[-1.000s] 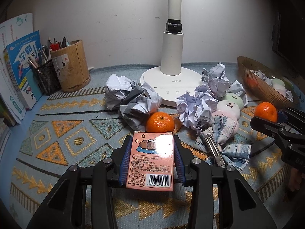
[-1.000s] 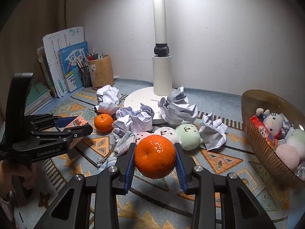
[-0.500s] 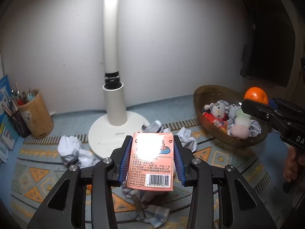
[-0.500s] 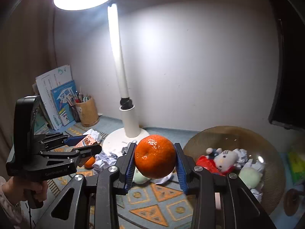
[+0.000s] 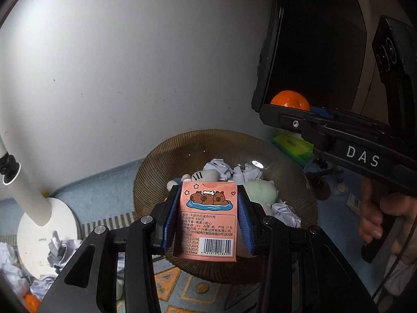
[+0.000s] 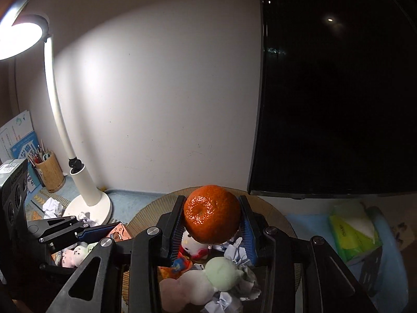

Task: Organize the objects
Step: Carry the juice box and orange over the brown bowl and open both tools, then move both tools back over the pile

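Both tongs have swung away from the cluttered mat and now hang over the brown ribbed bowl, which a second ago sat far off at the 3 o'clock edge of each view. The left tongs pinch the pink card box by its long sides, barcode end toward the camera, with the bowl's contents straight ahead at 12 o'clock. The right tongs pinch the mandarin between the blue pads, directly above the heap in the bowl: a green plush ball, a pink plush, a small white cat toy and crumpled paper balls.

The carry looks finished, so both items appear ready to drop. The bowl is already crowded, and the round mandarin could roll off the soft pile, so a low release seems wise. More remains on the counter at 8 o'clock in the left view: crumpled paper and a second mandarin near the lamp base.
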